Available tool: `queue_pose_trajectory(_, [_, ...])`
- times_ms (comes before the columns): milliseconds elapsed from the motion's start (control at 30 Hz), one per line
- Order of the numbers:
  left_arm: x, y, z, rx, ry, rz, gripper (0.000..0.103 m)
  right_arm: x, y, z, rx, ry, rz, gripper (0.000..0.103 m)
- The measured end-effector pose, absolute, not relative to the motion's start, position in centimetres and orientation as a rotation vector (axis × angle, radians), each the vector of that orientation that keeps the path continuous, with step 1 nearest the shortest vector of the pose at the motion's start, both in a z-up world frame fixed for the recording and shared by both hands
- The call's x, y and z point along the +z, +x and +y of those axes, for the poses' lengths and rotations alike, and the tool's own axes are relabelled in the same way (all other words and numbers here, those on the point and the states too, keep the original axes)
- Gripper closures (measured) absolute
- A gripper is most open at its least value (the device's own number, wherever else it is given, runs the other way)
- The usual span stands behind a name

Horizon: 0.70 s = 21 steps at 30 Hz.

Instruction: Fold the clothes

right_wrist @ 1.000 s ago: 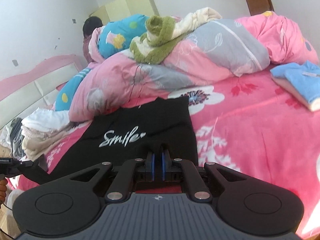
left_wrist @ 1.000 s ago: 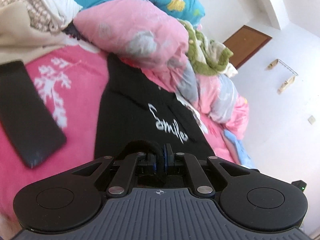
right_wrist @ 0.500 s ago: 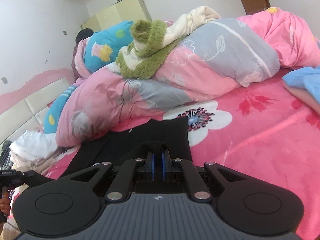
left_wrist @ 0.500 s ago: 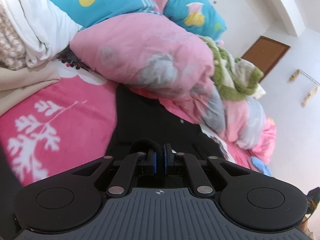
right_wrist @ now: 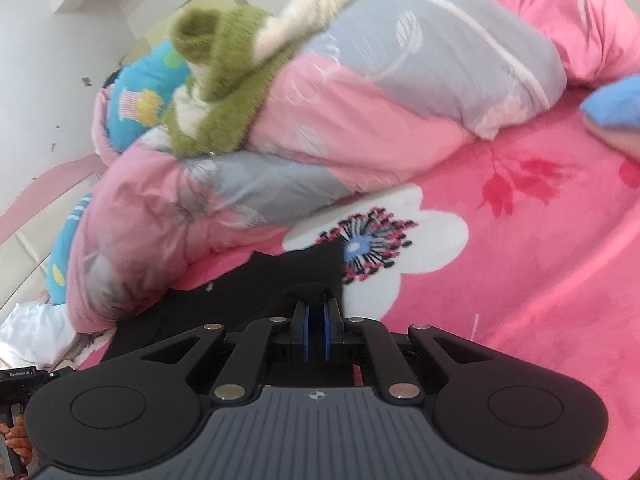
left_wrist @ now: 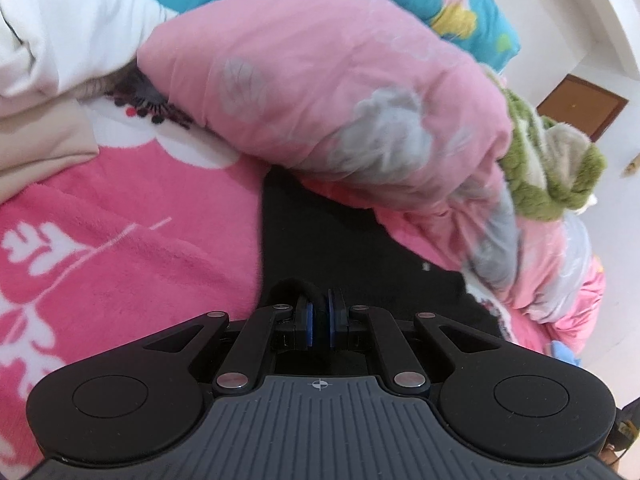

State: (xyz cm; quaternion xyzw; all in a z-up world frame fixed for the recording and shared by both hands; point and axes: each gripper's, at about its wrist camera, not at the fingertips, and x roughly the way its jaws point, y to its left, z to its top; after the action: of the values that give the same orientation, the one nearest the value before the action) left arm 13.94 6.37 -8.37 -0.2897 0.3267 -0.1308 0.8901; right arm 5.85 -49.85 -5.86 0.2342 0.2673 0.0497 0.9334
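A black T-shirt [left_wrist: 340, 240] lies on the pink flowered blanket [left_wrist: 132, 248], its far edge up against the rolled pink and grey duvet [left_wrist: 340, 80]. My left gripper [left_wrist: 319, 304] is shut on a pinched fold of the shirt's black cloth. In the right wrist view the same black T-shirt [right_wrist: 288, 276] reaches toward the white flower print, and my right gripper [right_wrist: 316, 308] is shut on another fold of it. The white lettering on the shirt is hidden in both views.
A pile of white and beige clothes [left_wrist: 52, 60] sits at the left. A green and cream fleece [right_wrist: 224, 92] lies on top of the duvet [right_wrist: 400, 92]. A folded blue garment [right_wrist: 616, 104] rests at the far right. Blue patterned pillows [left_wrist: 460, 12] lie behind.
Both grippers have carried the shirt's near edge forward toward the duvet, folding it over. The white lettering and the phone on the blanket have dropped out of view.
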Motion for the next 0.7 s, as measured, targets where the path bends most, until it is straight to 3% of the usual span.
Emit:
queue_pose_trajectory(267, [-10.0, 15.2, 6.5, -0.253, -0.599, 0.742, 0.095, -9.5, 9.0, -50.5, 0.097, 0.518, 0.627, 0.096])
queue_pose_trajectory(367, [-9.8, 15.5, 6.9, -0.263, -0.651, 0.772, 0.082, -10.3, 9.8, -51.2, 0.089, 0.572, 0.653, 0.094])
queue_pose_trajectory(433, [-9.7, 15.5, 7.4, -0.273, -0.709, 0.776, 0.070, -10.3, 10.0, -51.7, 0.089, 0.609, 0.661, 0.088])
queue_pose_trajectory(500, [-9.4, 15.2, 7.7, -0.277, -0.763, 0.767, 0.055, -10.5, 10.1, -52.3, 0.096, 0.667, 0.669, 0.075])
queue_pose_trajectory(567, [-8.9, 14.9, 8.0, -0.251, -0.777, 0.753, 0.042, -10.7, 10.2, -52.8, 0.105, 0.727, 0.676, 0.074])
queue_pose_trajectory(700, [-7.6, 14.2, 7.9, -0.184, -0.700, 0.705, 0.035, -10.5, 10.1, -53.6, 0.088, 0.812, 0.698, 0.066])
